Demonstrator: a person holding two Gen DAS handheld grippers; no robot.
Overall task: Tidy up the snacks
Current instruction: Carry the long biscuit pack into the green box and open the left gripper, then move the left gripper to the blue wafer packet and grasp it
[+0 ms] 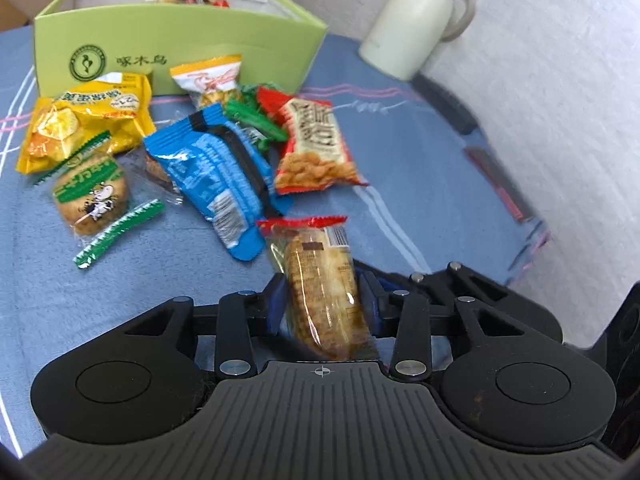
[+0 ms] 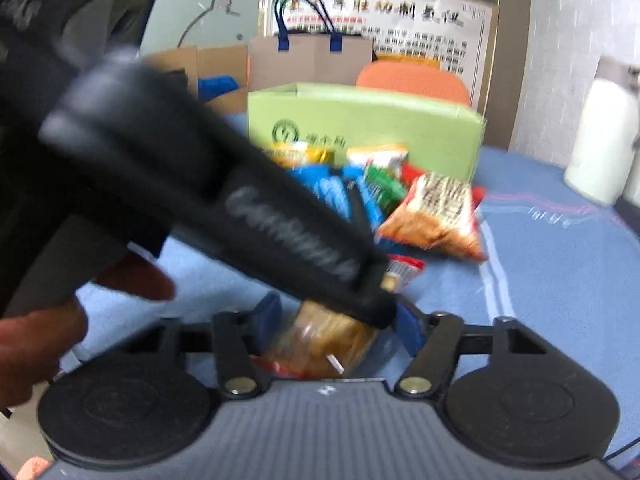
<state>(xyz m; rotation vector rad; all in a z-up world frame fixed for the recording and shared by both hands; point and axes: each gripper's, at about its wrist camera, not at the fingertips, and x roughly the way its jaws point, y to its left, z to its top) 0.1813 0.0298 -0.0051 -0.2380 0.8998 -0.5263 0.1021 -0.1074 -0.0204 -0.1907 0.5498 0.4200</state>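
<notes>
Right wrist view is blurred and your left gripper's black body crosses it diagonally, hiding most of the snack pile point(image 2: 384, 196) and the top of the wafer pack point(image 1: 320, 292). Box contents are mostly cut off by the wall of the green box point(image 1: 176, 40); only a few wrapper tops show. Surface is a blue cloth point(image 1: 420, 184) with thin white and pink lines; cream jug point(image 1: 412, 24) far right by a white wall, orange chair point(image 2: 412, 80) and a paper bag point(image 2: 312, 60) beyond the box. Left gripper point(image 1: 322, 300): jaws narrowed onto the clear wafer pack with the red end, pads pressing its sides, pack running lengthwise between the fingers, red end pointing far. Right gripper point(image 2: 340, 326): blue pads sit either side of the same pack's near end, but you can't tell whether they press it or stand just off it. The pile lies just beyond both grippers, near side of the box.
</notes>
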